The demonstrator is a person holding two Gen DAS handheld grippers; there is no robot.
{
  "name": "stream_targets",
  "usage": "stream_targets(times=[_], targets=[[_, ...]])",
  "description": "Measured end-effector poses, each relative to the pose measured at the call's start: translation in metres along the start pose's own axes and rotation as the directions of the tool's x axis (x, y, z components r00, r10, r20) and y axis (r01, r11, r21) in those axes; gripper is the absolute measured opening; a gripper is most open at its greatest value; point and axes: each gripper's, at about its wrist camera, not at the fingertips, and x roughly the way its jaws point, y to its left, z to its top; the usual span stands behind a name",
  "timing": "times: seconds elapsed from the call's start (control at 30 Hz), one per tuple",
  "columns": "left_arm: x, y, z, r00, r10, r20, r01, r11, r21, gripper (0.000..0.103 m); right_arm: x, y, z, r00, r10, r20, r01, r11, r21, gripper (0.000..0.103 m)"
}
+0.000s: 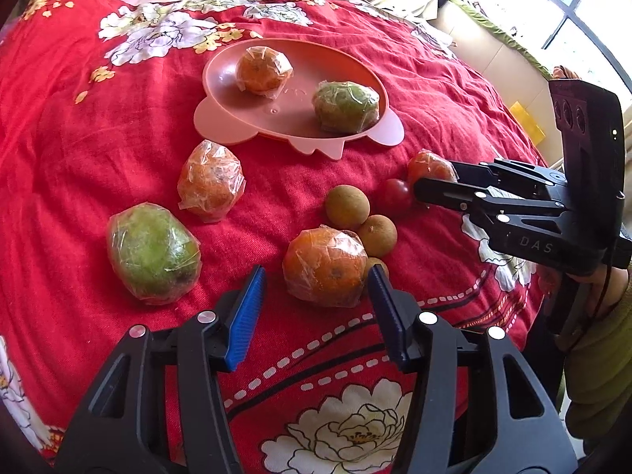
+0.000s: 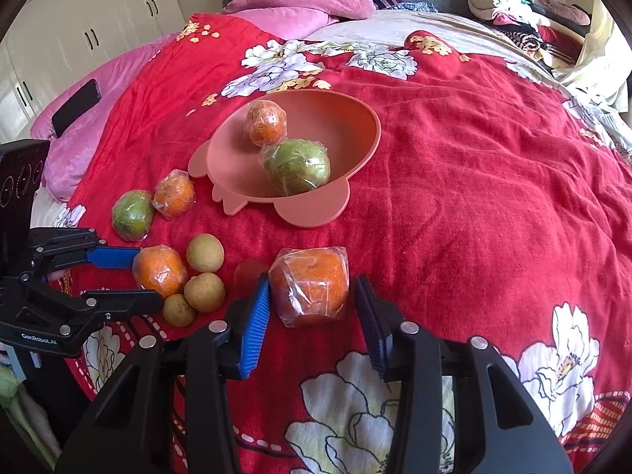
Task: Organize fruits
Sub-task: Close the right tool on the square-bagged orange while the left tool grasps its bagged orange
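- The left gripper [image 1: 318, 276] stands wide open, its blue pads on either side of a wrapped orange [image 1: 324, 266] lying on the red floral blanket [image 1: 79, 138]; neither pad touches the wrap.
- The right gripper [image 2: 312, 294] is also spread wide around another wrapped orange [image 2: 310, 284]; its left pad sits just beside the plastic, the right pad apart from it.
- Crowding the left gripper's orange are three small brown round fruits [image 1: 347, 205], touching or nearly touching its far right side, one partly hidden behind the right finger.
- A small red fruit [image 1: 395, 194] lies just beside the right gripper's left finger, between the brown fruits and that orange.
- The pink plate [image 1: 237, 91], with scalloped feet on its near rim, holds a wrapped orange [image 1: 260, 69] and a wrapped green fruit [image 1: 345, 106].
- Off the plate to the left lie one more wrapped orange [image 1: 209, 181] and a second wrapped green fruit [image 1: 152, 252], near each other.
- Pink pillows [image 2: 300, 4] and a dark phone [image 2: 75, 106] rest at the head of the bed; folded clothes [image 2: 513, 8] are piled at the far right, white cupboards [image 2: 79, 19] behind.
- Writing: "DAS" shows on the right gripper's body in the left wrist view; "GenRobot.AI" on the left gripper's body in the right wrist view.
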Motion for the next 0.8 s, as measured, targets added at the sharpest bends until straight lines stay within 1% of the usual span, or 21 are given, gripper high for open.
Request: stream_targets(times=[0.17, 0.37, 0.53, 0.8], targets=[[0.004, 0.002, 0.003, 1.000, -0.012, 0.000, 0.012, 1.000, -0.010, 0.045, 0.001, -0.001, 0.000, 1.000, 0.014, 0.005, -0.014, 1.000, 0.009, 0.037], [0.009, 0.008, 0.009, 0.998, -0.064, -0.005, 0.064, 0.997, -0.039, 0.038, -0.001, 0.000, 0.000, 1.000, 0.012, 0.012, -0.012, 1.000, 0.012, 0.036], [0.009, 0.012, 0.011, 0.996, -0.088, -0.005, 0.087, 0.994, -0.060, 0.035, -0.006, 0.001, 0.000, 1.000, 0.013, 0.019, -0.013, 1.000, 0.017, 0.036], [-0.007, 0.014, 0.009, 0.997, -0.076, 0.026, 0.078, 0.995, -0.067, 0.035, -0.018, -0.001, 0.001, 0.999, -0.001, 0.040, 0.000, 1.000, 0.020, 0.036]])
